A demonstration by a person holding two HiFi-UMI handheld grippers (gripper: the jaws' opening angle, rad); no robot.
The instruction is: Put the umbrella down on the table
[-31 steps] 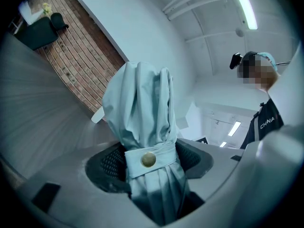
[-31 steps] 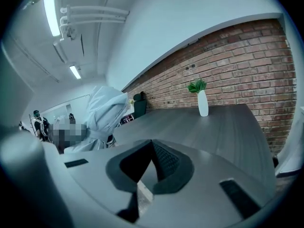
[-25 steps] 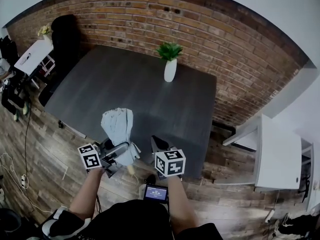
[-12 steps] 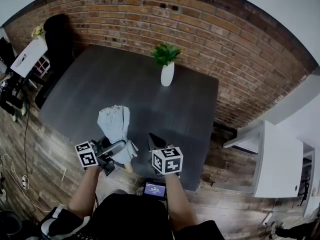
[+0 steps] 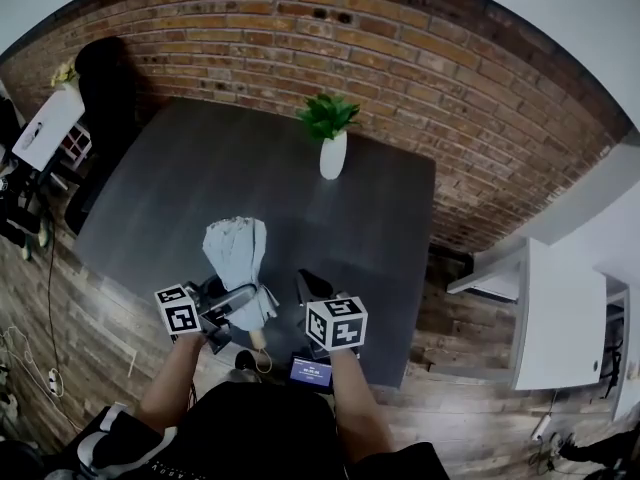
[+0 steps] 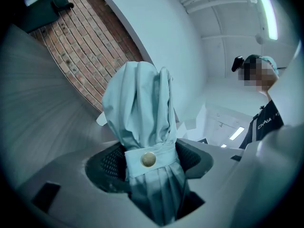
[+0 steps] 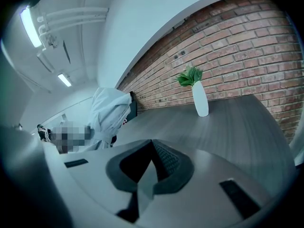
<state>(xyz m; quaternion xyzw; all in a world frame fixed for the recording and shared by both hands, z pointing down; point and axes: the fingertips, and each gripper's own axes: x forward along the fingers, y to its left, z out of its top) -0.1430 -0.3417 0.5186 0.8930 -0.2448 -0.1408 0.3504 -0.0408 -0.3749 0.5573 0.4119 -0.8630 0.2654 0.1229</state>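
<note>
Folded pale-blue fabric umbrella [image 5: 236,253] at lower centre of frame, over near edge of dark grey tabletop [image 5: 200,183]. Left gripper [image 5: 232,300] jaws clamp it at strap, ready for lowering. Right gripper [image 5: 312,288] jaws closed, empty.

You face a red brick wall [image 5: 420,68] running across 12 o'clock, with a plain white wall [image 7: 156,13] rising above it. A dark grey table [image 5: 200,188] fills the middle of the room, and 1 white vase [image 5: 333,155] of green leaves stands on it toward 12 o'clock. Wood-plank floor [image 5: 70,288] shows at 9 o'clock and at 4 o'clock, with loose cables [image 5: 30,348] at 8 o'clock. A white desk [image 5: 560,318] sits at 3 o'clock and a second white desk [image 5: 45,128] at 10 o'clock. Tube lights [image 7: 29,27] glow on the ceiling.
</note>
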